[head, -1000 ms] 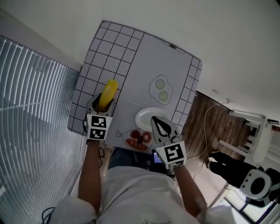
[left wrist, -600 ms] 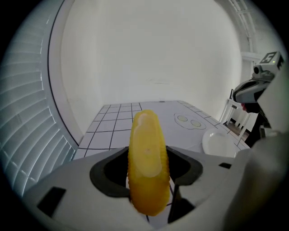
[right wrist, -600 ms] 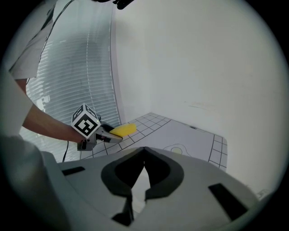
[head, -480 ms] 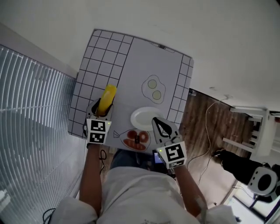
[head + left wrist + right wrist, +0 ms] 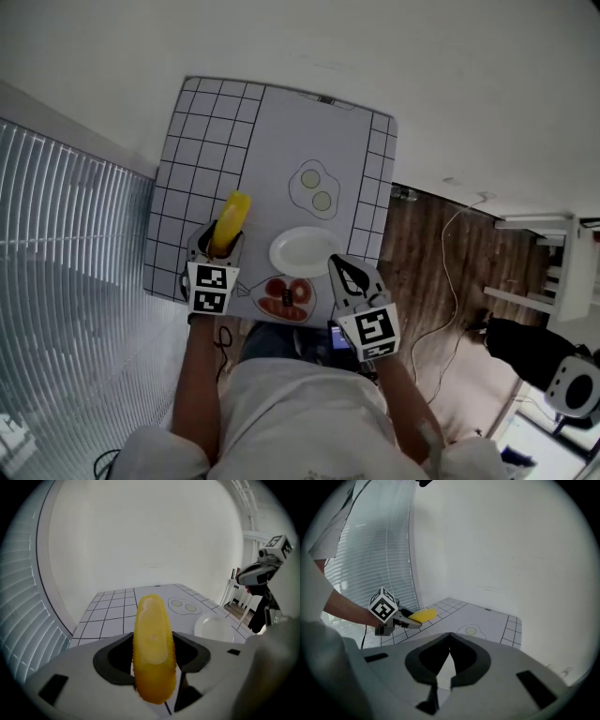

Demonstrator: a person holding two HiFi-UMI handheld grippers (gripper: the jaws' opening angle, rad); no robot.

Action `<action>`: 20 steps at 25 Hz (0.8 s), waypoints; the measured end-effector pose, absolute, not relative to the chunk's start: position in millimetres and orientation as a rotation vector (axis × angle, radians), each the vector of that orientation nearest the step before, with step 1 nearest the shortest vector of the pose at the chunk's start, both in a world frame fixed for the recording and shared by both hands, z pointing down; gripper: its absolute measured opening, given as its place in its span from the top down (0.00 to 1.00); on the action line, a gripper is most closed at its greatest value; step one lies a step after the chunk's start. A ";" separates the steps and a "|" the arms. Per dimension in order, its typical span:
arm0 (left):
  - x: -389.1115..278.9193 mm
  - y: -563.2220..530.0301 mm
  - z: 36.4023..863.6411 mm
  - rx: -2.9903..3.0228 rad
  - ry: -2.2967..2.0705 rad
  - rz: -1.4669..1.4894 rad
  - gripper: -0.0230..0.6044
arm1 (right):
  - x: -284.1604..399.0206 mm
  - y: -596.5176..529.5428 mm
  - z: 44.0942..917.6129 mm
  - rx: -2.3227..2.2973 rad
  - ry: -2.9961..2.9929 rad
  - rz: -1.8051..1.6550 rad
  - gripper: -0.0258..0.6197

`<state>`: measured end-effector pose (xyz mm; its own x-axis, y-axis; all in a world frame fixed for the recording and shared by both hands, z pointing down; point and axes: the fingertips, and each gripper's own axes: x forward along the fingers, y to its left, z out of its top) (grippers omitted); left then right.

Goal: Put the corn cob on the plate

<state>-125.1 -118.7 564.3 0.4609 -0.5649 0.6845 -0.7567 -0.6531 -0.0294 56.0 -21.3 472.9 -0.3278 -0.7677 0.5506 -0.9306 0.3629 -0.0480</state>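
A white wall (image 5: pixel 450 75) is seen across the top. Window blinds (image 5: pixel 66 262) are seen at the left. A brown wooden floor (image 5: pixel 427 272) is shown at the right, beside a white table (image 5: pixel 281 141).

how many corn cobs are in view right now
1. The corn cob is gripped in the left claw, over the left part of the table and left of the white plate. No other shows, though the person's body hides the table's near edge.

corn cob (image 5: pixel 231 221) left of plate (image 5: pixel 305 253), seemingly above mat (image 5: pixel 281 141)
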 end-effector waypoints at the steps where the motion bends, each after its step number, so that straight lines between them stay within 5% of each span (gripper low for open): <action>1: -122.9 -117.4 564.0 2.440 -1.125 0.988 0.58 | 58.4 -19.4 473.8 1.482 -2.187 0.505 0.95; 20: -95.2 -92.6 553.0 2.542 -0.993 0.979 0.58 | 75.4 12.0 479.5 1.595 -2.127 0.545 0.95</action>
<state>-95.2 -92.6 553.0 0.5441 -0.5109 0.6655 -0.6729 -0.7395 -0.0174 75.4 12.0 479.5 -0.2498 -0.7966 0.5505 -0.9632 0.2630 -0.0565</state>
